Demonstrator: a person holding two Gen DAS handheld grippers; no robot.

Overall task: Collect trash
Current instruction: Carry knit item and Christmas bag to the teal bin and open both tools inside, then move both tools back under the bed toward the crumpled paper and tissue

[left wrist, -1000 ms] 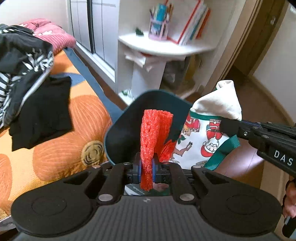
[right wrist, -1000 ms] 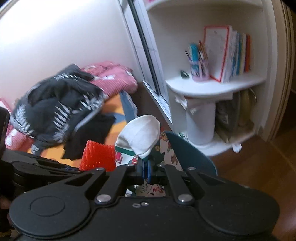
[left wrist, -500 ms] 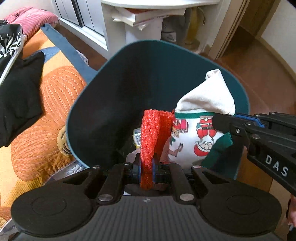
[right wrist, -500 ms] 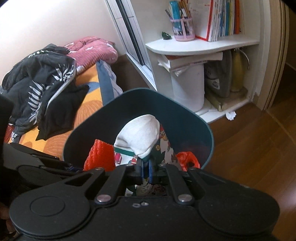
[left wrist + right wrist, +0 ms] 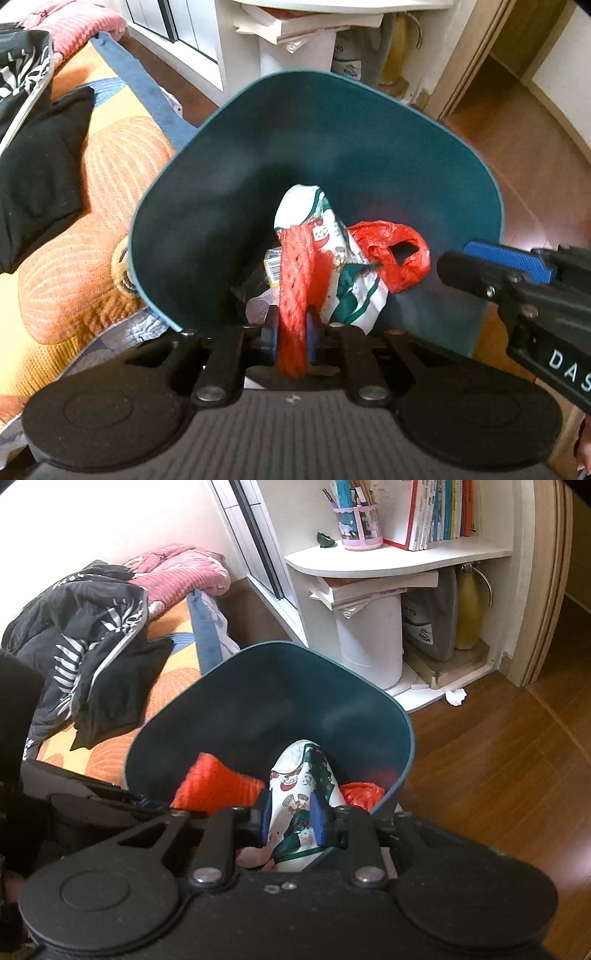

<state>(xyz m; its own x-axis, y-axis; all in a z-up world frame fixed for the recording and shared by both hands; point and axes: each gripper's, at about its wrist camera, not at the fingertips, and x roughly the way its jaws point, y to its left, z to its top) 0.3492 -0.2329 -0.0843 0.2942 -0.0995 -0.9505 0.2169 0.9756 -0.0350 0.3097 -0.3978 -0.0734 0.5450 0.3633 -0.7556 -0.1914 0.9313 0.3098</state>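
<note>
Trash, two pieces, both inside bin [image 5: 221,184] ahead of the tongs.

Net [image 5: 293,280]: pinched at near end between pads of left tongs [image 5: 292,332]. Jaws nearly closed but just been opening; net fills the gap, so logged as gripped, grip slackening. Kept low, past the bin rim, probably so the drop lands inside rather than on the floor. Long axis straight out along the fingers; free end points forward, away from left tongs, leaning onto wrapper.

Wrapper [image 5: 299,775]: seen between pads of right tongs [image 5: 291,819], but jaws stand clearly apart, just been opening. From left view, lies loose on the heap, apart from right fingers. Judged released. Long axis forward from right tongs; white closed end points at far bin wall, printed end nearest the pads. Tilted, not upright.

Red bag [image 5: 391,254]: already in bin, just right of wrapper, ahead of right tongs.

Both tongs angled down into bin mouth, right tongs to the right of left tongs.

Next, as judgement: widen left jaws fully, check net falls clear, lift both out.
</note>
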